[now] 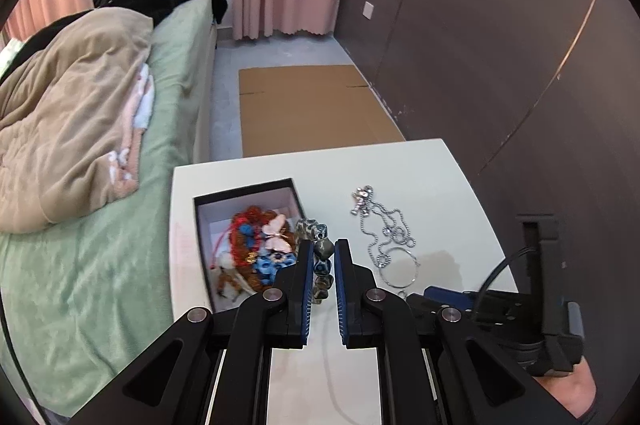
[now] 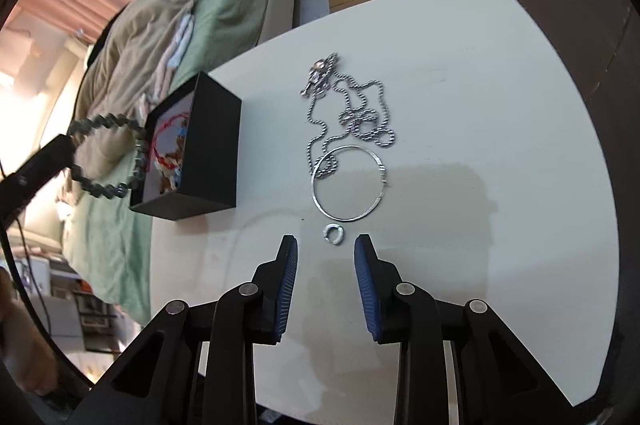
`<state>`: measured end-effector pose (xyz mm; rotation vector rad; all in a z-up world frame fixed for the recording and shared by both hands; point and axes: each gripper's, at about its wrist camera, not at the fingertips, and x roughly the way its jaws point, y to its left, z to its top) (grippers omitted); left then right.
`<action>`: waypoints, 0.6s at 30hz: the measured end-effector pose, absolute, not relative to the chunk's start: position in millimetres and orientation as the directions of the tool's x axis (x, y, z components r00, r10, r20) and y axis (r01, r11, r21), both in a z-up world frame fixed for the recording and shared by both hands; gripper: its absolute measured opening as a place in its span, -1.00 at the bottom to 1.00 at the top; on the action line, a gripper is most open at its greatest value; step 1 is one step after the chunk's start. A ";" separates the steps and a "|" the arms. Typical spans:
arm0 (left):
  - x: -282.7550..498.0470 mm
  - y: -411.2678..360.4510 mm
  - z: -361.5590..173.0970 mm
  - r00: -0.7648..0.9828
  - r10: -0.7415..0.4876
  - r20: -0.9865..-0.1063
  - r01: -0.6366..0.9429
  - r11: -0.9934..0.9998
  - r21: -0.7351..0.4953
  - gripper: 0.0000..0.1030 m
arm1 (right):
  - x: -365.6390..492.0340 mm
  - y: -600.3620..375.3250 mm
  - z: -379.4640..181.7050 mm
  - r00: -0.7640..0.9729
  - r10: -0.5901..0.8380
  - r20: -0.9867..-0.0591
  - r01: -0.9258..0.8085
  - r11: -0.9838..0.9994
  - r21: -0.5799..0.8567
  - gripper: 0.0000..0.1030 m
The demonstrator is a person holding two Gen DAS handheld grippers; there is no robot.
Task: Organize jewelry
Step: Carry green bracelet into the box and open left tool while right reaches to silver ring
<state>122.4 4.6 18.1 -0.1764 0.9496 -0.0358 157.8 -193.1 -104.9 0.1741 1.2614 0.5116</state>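
Observation:
My left gripper (image 1: 323, 245) is shut on a dark beaded bracelet (image 1: 322, 253) and holds it in the air beside the black jewelry box (image 1: 244, 191). The bracelet (image 2: 108, 153) hangs as a ring left of the box (image 2: 216, 129) in the right wrist view. The box holds red beads, blue flowers and a pink butterfly piece (image 1: 276, 235). A silver chain necklace (image 2: 352, 109), a silver bangle (image 2: 348, 183) and a small silver ring (image 2: 333, 233) lie on the white table (image 2: 480, 105). My right gripper (image 2: 326, 245) is open, just short of the ring.
A bed with a green sheet (image 1: 100, 265) and a beige blanket (image 1: 68, 129) runs along the table's left side. Flat cardboard (image 1: 312, 105) lies on the floor beyond the table. A dark wall (image 1: 500, 45) stands to the right. My right gripper's body (image 1: 500, 309) shows over the table's right part.

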 end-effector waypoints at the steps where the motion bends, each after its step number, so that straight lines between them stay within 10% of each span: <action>1: 121.5 7.9 18.0 0.584 -0.107 -0.805 -0.050 0.985 -0.168 -0.80 | 158.0 -190.3 -105.4 0.213 0.446 -0.870 -0.276 0.881 0.384 -0.47; 18: 118.9 54.6 3.6 0.578 -0.118 -0.808 -0.106 0.970 -0.217 -0.80 | 152.2 -150.8 -108.8 0.297 0.159 -0.941 -0.368 0.929 0.041 -0.73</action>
